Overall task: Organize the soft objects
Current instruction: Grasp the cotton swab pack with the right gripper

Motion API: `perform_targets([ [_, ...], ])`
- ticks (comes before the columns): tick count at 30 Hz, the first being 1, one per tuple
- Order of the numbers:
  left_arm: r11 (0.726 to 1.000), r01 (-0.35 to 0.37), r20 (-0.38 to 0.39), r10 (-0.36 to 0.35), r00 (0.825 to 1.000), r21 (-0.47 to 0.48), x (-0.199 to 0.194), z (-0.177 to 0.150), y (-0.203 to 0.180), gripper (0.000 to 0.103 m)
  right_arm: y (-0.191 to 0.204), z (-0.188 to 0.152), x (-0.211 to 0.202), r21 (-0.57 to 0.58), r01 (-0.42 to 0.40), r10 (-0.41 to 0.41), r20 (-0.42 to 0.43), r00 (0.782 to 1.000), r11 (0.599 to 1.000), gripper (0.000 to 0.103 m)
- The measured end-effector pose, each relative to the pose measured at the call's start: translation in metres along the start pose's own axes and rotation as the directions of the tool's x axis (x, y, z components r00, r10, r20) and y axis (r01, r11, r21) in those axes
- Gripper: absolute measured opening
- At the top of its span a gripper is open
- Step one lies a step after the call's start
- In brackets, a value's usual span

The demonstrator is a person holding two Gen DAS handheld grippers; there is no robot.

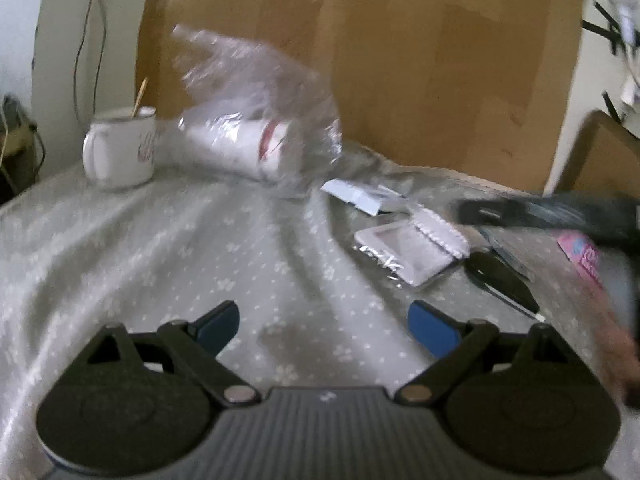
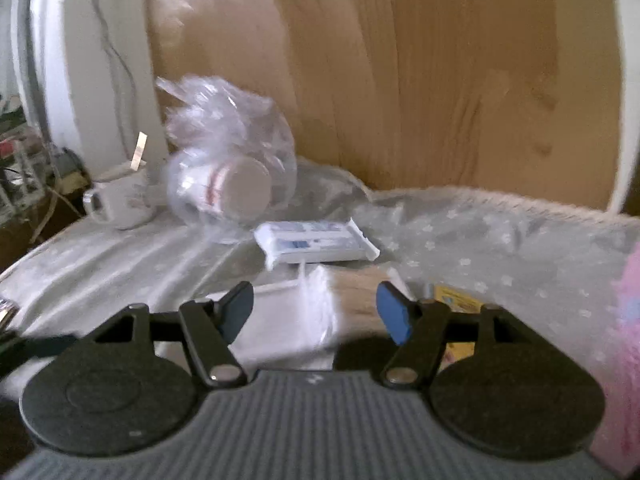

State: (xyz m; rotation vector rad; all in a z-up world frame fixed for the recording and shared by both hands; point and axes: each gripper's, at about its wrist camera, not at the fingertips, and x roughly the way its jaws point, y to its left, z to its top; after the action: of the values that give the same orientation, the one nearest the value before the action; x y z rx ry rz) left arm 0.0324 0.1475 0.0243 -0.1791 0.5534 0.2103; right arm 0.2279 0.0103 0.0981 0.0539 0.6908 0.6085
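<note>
My left gripper [image 1: 326,328] is open over bare grey flowered cloth [image 1: 160,264], with nothing between its blue pads. To its right lie a clear pouch with a white item [image 1: 404,252] and a white packet [image 1: 356,196]. My right gripper [image 2: 316,312] is open too, just above a flat clear-and-white plastic packet [image 2: 288,320]; the pads do not press on it. Beyond it lies a white and blue tissue pack [image 2: 316,240]. A pink fluffy thing [image 2: 624,340] shows at the right edge. The views are blurred.
A crumpled clear bag holding white cups [image 1: 256,128] [image 2: 228,168] lies at the back beside a white mug [image 1: 120,152] [image 2: 120,200]. Brown cardboard [image 1: 400,60] stands behind. A black object [image 1: 500,280], a pink packet [image 1: 584,260] and a yellow packet [image 2: 456,300] lie nearby.
</note>
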Motion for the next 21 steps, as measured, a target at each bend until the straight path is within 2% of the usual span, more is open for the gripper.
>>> perform_targets([
  [4,1.0,0.004,0.008,-0.004,1.0,0.0,0.0,-0.002,-0.002,0.095,-0.009,0.003,0.043,-0.039,0.085,-0.088,-0.105,0.991,0.996,0.073],
  [5,1.0,0.007,0.007,-0.007,1.0,-0.004,0.001,-0.001,-0.001,0.095,-0.011,0.001,0.047,-0.054,0.105,-0.11,-0.099,0.989,0.993,0.074],
  [7,1.0,0.009,0.009,-0.008,1.0,-0.009,0.001,-0.001,0.0,0.095,-0.015,0.0,0.046,-0.051,0.103,-0.108,-0.102,0.989,0.993,0.065],
  [8,1.0,0.009,0.01,-0.008,1.0,-0.01,0.0,-0.002,-0.001,0.095,-0.018,0.0,0.042,-0.046,0.111,-0.115,-0.096,0.989,0.993,0.051],
  [9,1.0,0.008,0.01,-0.008,1.0,-0.011,0.0,-0.002,-0.001,0.095,-0.019,-0.001,0.035,-0.045,0.105,-0.109,-0.084,0.99,0.993,0.043],
  [11,1.0,0.007,0.011,-0.007,1.0,-0.013,0.0,-0.002,0.0,0.095,-0.015,-0.003,0.017,-0.051,0.095,-0.098,-0.048,0.994,0.994,0.036],
  [14,1.0,0.007,0.012,-0.007,1.0,-0.02,0.0,-0.002,0.0,0.095,0.001,-0.015,-0.016,-0.116,0.062,-0.06,0.018,0.998,0.991,0.035],
  [16,1.0,0.012,0.014,-0.012,1.0,-0.028,-0.001,-0.002,0.002,0.096,0.021,-0.034,-0.046,-0.233,0.06,-0.046,0.065,0.997,0.971,0.035],
  [18,0.999,0.026,0.013,-0.026,1.0,-0.036,-0.002,-0.002,0.003,0.098,0.043,-0.06,-0.069,-0.38,0.069,-0.042,0.081,0.996,0.922,0.035],
  [19,0.998,0.042,0.008,-0.042,0.999,-0.04,-0.002,-0.002,0.004,0.098,0.052,-0.077,-0.08,-0.448,0.068,-0.042,0.066,0.997,0.891,0.036],
  [21,0.998,0.056,0.001,-0.056,0.998,-0.043,-0.001,-0.002,0.005,0.098,0.061,-0.103,-0.098,-0.503,0.042,-0.035,0.023,0.999,0.864,0.04],
])
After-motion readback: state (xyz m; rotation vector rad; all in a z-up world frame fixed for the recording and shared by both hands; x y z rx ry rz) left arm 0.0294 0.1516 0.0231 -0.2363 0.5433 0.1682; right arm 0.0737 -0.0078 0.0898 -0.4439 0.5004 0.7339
